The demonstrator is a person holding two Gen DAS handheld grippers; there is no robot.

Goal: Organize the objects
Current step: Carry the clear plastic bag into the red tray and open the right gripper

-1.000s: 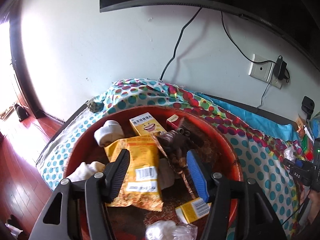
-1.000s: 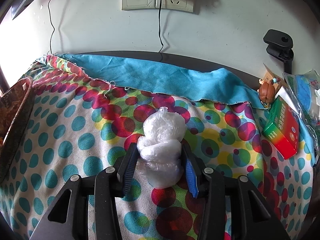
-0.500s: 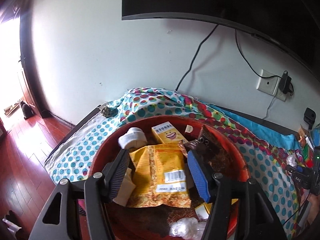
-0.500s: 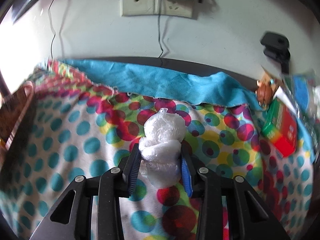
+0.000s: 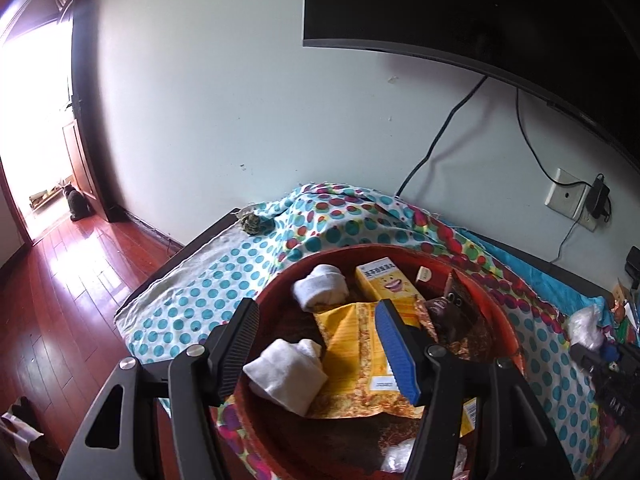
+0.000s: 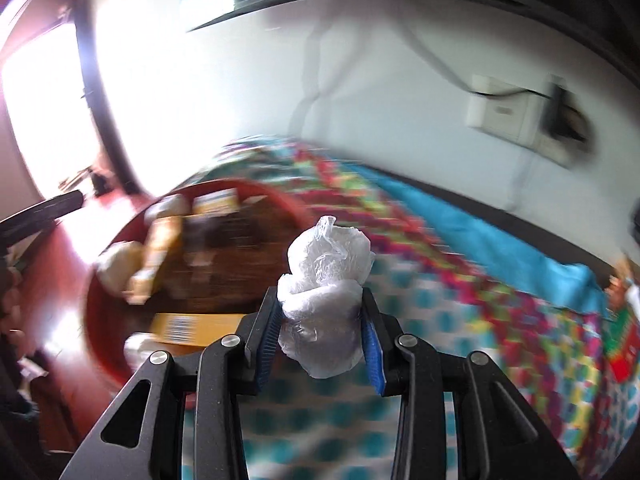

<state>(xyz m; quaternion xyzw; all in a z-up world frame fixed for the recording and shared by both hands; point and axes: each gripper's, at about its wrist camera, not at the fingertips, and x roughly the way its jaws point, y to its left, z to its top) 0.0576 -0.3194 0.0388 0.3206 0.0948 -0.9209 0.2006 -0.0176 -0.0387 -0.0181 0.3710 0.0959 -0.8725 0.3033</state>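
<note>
A red basin (image 5: 280, 280) stands on the dotted cloth and holds white sock rolls (image 5: 320, 292), a yellow snack bag (image 5: 352, 364), a yellow box (image 5: 382, 280) and a brown packet (image 5: 452, 312). My left gripper (image 5: 318, 346) hovers open above the basin's near side, gripping nothing. My right gripper (image 6: 320, 312) is shut on a crumpled clear plastic bag (image 6: 326, 280), held in the air above the cloth just right of the blurred basin (image 6: 280, 196). In the left wrist view the right gripper (image 5: 596, 354) and its plastic bag (image 5: 584, 324) show at the far right.
A dotted cloth (image 5: 192, 300) and a blue cloth (image 6: 480, 240) cover the table by the wall. A dark screen (image 5: 480, 8), cables and a wall socket (image 5: 568, 196) are above. A small dark figure (image 5: 252, 224) sits at the far corner. A green-red box (image 6: 624, 344) lies right.
The right gripper closed on the plastic bag, lifted it off the cloth and swung left until the basin came into its view. The left gripper drew back and up over the basin.
</note>
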